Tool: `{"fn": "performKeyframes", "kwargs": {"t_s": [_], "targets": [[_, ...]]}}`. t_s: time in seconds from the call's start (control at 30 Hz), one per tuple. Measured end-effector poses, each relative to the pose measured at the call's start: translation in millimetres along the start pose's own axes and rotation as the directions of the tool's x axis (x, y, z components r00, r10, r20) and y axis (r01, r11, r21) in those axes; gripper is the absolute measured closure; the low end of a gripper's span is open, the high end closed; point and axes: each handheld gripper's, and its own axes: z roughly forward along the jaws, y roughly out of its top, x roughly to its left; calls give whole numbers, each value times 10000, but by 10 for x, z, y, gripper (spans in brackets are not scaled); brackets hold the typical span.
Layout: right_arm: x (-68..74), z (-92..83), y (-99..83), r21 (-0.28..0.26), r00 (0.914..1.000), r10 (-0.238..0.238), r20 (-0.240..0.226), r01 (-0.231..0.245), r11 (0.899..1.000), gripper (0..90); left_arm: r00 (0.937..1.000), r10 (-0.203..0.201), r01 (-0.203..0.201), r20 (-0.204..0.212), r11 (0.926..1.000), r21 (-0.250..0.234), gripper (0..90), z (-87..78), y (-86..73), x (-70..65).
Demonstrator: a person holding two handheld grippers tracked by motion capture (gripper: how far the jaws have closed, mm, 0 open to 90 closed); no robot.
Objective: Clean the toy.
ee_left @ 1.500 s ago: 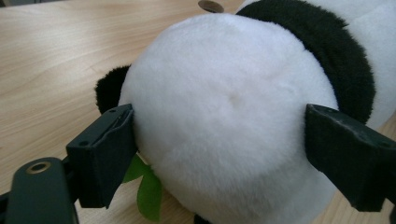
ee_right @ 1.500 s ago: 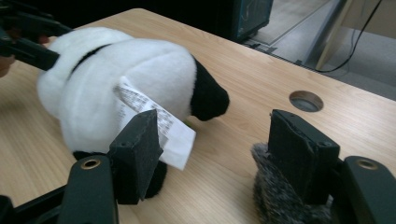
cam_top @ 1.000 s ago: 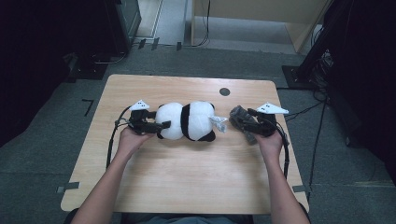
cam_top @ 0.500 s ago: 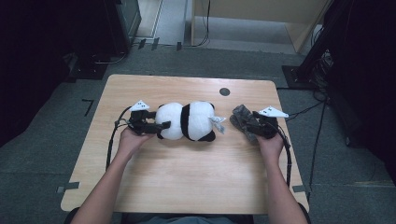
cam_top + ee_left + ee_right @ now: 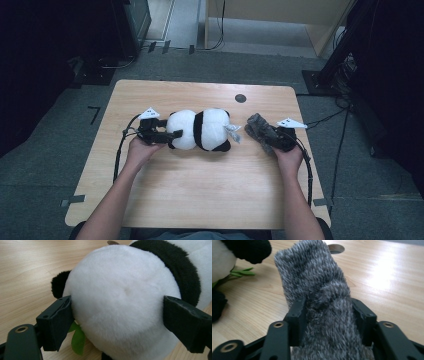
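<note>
Panda (image 5: 200, 130) lies mid-table (image 5: 200, 200), head pinched wide in left claw (image 5: 172, 135) at its 9 o'clock. Right claw (image 5: 265, 136), just been closing, squeezes grey sock (image 5: 259, 126) at panda's 3 o'clock.

plush panda (image 5: 200, 129): black-white, lying mid-table | grey fuzzy sock (image 5: 260, 127): lying just right of it

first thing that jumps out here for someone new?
The black-and-white plush panda lying mid-table, its white end clamped in the left gripper. Right of it, the right gripper, whose jaws have just been closing, pinches a fuzzy grey sock on the wooden table.
</note>
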Motion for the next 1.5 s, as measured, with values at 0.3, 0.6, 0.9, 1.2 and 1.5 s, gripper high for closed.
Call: {"fn": "performKeyframes", "kwargs": {"t_s": [0.3, 0.6, 0.9, 1.2, 1.5], "targets": [[-5, 91, -84, 384, 9997, -248, 1, 247, 9990, 607, 10000, -49, 50, 41, 10000, -76, 121, 2, -15, 6], [-64, 120, -81, 904, 9989, 468, 57, -471, 9948, 478, 9999, -71, 71, 77, 10000, -24, 121, 1, -23, 13], [-10, 83, -84, 824, 9995, 31, -316, -5, 9966, 722, 10000, -32, 32, 61, 10000, -18, 122, 0, -23, 11], [-25, -44, 90, 1605, 9996, 279, -44, -268, 9867, 746, 10000, 57, -57, 44, 10000, -34, 121, -9, -20, 5], [65, -219, 256, 1245, 9995, 313, 102, -324, 9917, 743, 9997, 234, -234, 9, 9997, 25, 120, -61, 12, -39]]}}
